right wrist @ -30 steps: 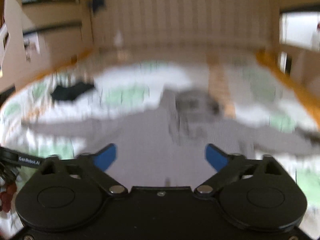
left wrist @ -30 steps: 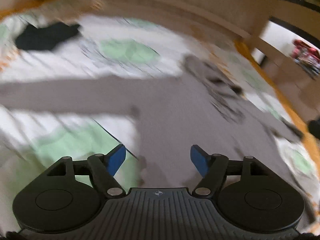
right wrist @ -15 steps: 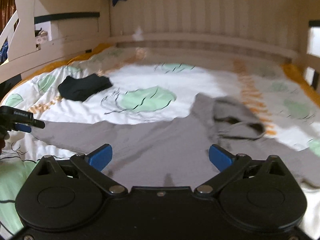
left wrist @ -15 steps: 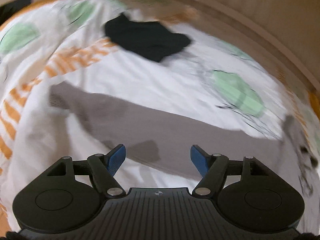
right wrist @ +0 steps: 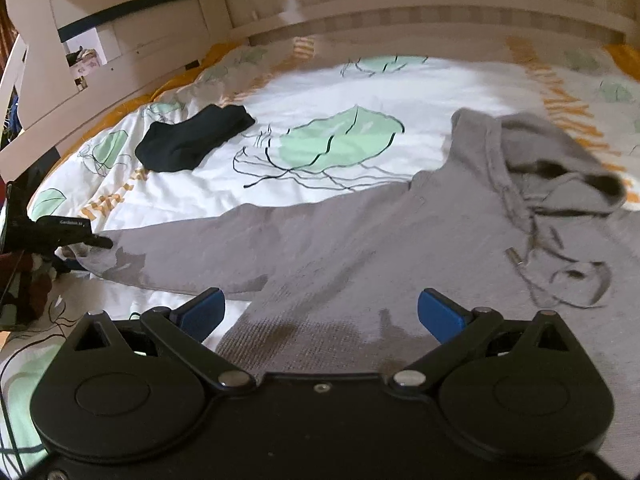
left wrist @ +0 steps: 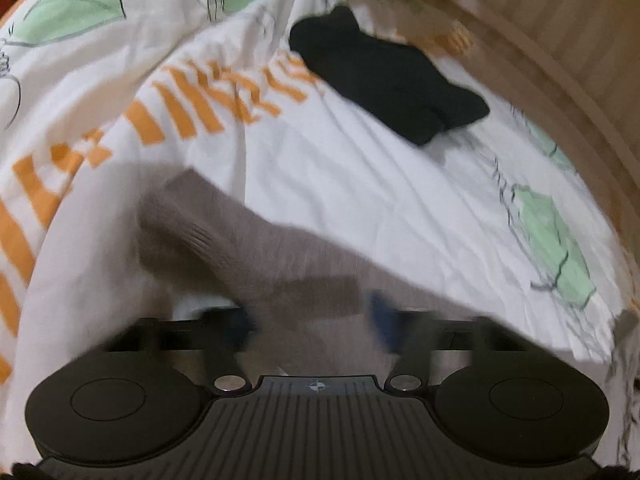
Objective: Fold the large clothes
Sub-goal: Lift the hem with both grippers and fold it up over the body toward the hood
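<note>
A grey hoodie (right wrist: 360,240) lies spread flat on the bed, hood (right wrist: 560,152) at the right and one sleeve stretched out to the left. In the left wrist view that sleeve (left wrist: 280,256) runs between the blurred blue pads of my left gripper (left wrist: 312,316), with the ribbed cuff (left wrist: 176,216) just beyond them. Its jaws are closing, and the pads still stand apart around the cloth. From the right wrist view the left gripper (right wrist: 96,240) sits at the sleeve's end. My right gripper (right wrist: 320,316) hovers open low over the hoodie's body, pressing on nothing.
A black folded garment (right wrist: 192,144) lies on the leaf-printed white bed cover (right wrist: 320,92) beyond the sleeve, also in the left wrist view as the black garment (left wrist: 384,80). A wooden bed frame (right wrist: 400,8) rims the far side. Cables and dark items (right wrist: 24,292) lie at the left edge.
My left gripper swung left along the sleeve to its cuff end and its pads have begun moving inward. My right gripper sank closer to the hoodie's body, still open.
</note>
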`<state>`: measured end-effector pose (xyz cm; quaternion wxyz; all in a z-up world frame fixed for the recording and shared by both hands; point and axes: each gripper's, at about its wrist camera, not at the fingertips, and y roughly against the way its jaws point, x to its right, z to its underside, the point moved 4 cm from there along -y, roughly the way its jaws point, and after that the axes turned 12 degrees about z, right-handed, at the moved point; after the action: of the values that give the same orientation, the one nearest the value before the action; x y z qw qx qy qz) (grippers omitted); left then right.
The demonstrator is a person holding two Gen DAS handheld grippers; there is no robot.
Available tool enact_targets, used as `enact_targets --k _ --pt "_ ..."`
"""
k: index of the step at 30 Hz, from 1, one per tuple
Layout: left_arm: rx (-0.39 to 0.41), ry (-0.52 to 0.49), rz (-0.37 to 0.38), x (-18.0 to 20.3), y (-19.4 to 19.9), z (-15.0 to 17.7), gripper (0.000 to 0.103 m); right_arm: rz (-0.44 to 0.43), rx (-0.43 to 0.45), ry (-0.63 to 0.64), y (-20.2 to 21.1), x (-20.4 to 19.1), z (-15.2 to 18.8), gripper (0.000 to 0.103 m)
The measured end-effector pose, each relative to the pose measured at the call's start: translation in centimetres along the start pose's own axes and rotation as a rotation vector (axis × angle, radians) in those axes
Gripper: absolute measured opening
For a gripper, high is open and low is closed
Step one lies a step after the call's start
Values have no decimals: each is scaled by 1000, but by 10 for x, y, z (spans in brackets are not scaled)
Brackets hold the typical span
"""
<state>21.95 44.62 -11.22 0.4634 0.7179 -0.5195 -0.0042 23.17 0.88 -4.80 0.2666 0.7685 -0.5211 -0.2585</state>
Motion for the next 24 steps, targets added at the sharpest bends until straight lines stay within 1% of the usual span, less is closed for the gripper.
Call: enact_targets --k 2,3,4,5,6,7,8,9,10,11,12,13,15,17,19,21,23,24 --pt "22 28 31 -3 -1 -4 8 3 4 7 -7 -3 -1 102" --pt "35 32 41 -1 -1 -7 8 2 7 15 -12 -5 -2 99" --pt "60 11 49 3 3 -10 8 1 6 24 -16 -7 -3 90" --pt "83 -15 58 8 7 -14 8 -3 4 37 -22 -8 -3 84" --pt "108 -44 69 15 12 -18 8 -4 2 53 -28 -11 -5 74" --pt "132 -72 83 22 18 -21 8 4 2 71 -35 -14 -6 68" --pt "150 -98 97 30 24 -25 8 14 5 85 -41 -17 -8 65" --pt "168 -120 111 38 30 -28 8 23 13 101 -48 -20 -9 58" --pt "180 -138 125 45 34 -31 8 24 18 108 -53 -22 -10 48" --pt "195 -160 139 53 39 -34 8 25 24 113 -59 -24 -12 42" --pt "205 -179 149 61 43 -36 8 24 31 114 -65 -27 -14 28" --pt "215 -197 157 68 47 -38 8 20 33 114 -71 -29 -16 20" --pt "233 -228 177 81 53 -40 8 10 43 106 -84 -34 -20 19" --pt "243 -257 199 96 59 -42 8 17 44 102 -95 -38 -22 19" --pt "247 -283 220 107 64 -41 8 17 9 101 -110 -42 -21 19" --pt "250 -305 243 120 69 -42 8 13 -56 95 -126 -44 -14 19" --pt "254 -332 272 136 76 -42 8 5 -30 98 -130 -44 -10 19" --pt "257 -347 285 145 79 -41 8 3 -33 95 -130 -44 -10 19"
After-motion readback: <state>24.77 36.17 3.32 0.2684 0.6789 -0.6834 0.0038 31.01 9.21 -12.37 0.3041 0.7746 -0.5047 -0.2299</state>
